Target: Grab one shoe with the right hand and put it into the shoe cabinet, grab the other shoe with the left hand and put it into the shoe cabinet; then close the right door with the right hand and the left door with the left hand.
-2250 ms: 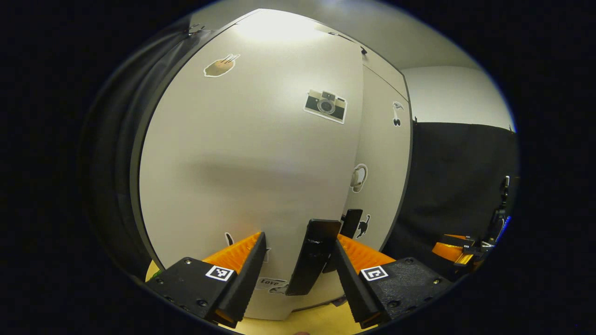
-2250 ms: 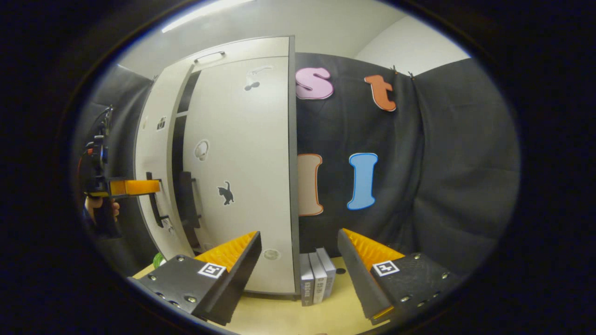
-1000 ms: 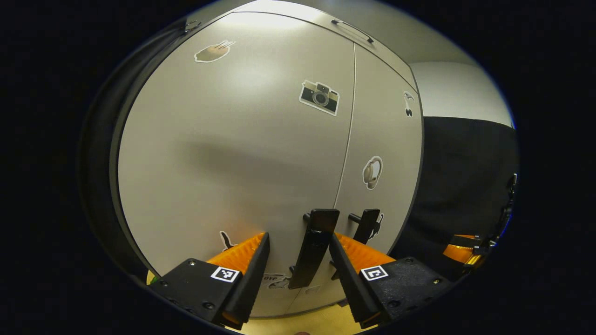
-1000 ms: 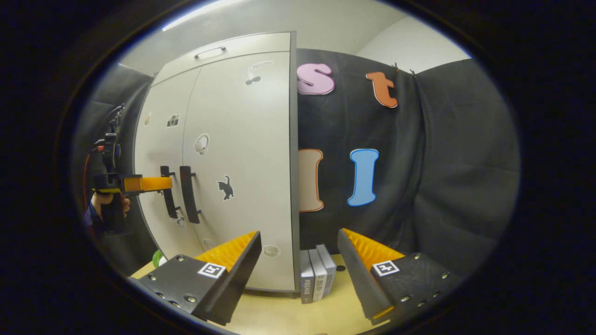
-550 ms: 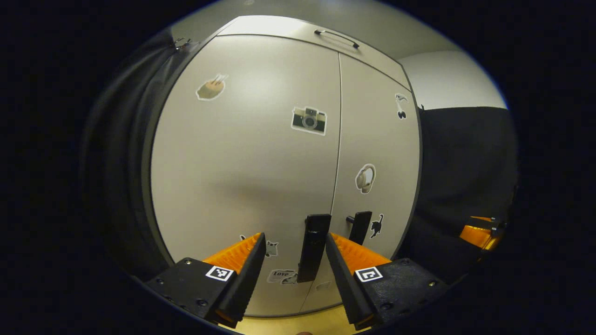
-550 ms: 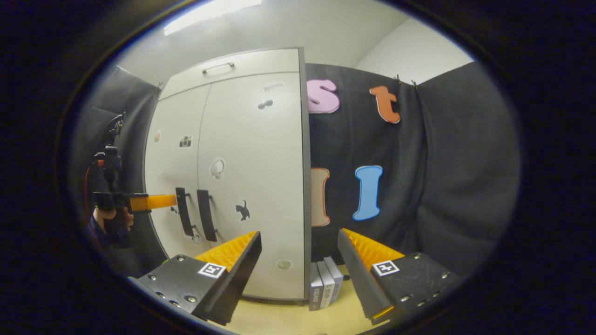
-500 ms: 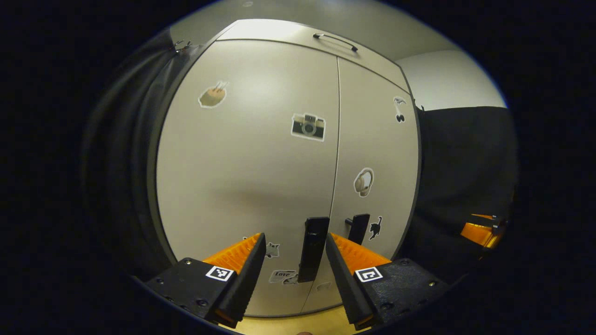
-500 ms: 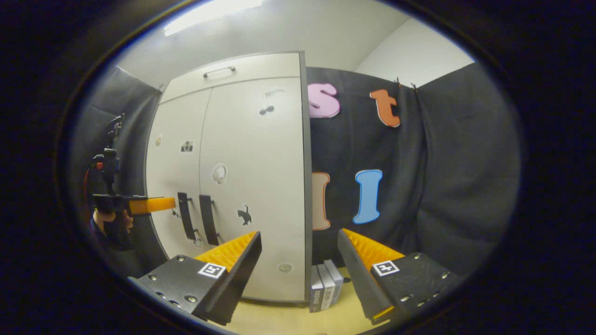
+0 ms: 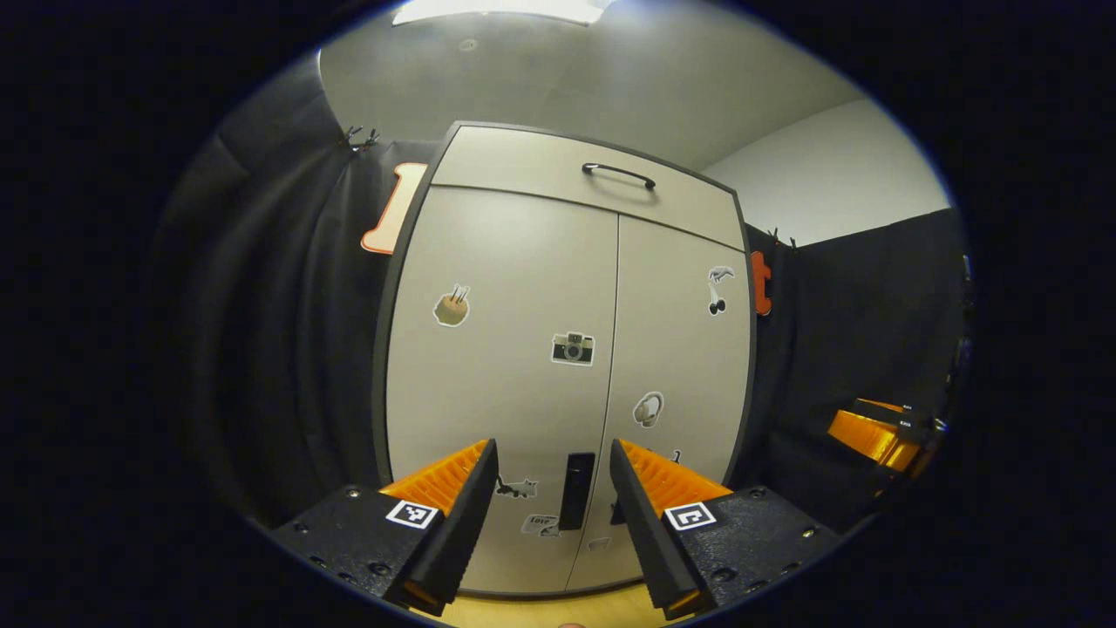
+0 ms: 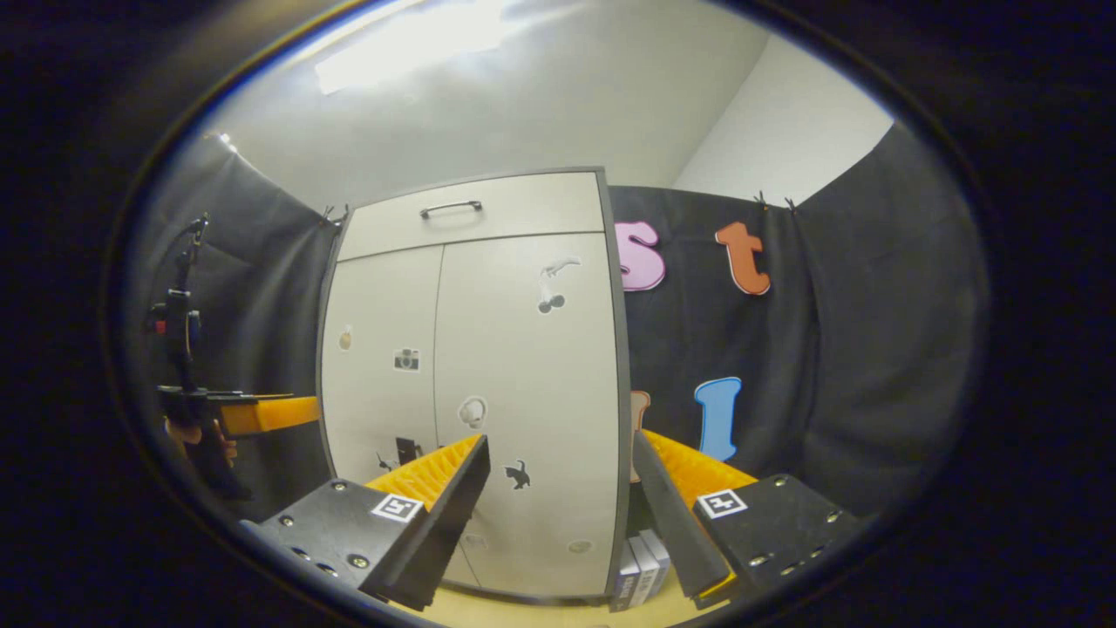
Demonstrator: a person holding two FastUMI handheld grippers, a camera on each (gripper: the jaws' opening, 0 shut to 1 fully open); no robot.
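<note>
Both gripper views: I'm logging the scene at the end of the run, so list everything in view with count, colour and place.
shoe cabinet: one, light grey, both doors shut, against the booth wall
door handles: dark, low at the door seam; count unclear
top handle: one, dark, on the top panel
stickers: several, on the doors
books: three, grey, upright right of the cabinet
table: yellowish, below
left tongs: open
right tongs: open

One shoe cabinet (image 9: 523, 392) with two doors, one top drawer, and three books (image 10: 641, 567) beside it
</note>
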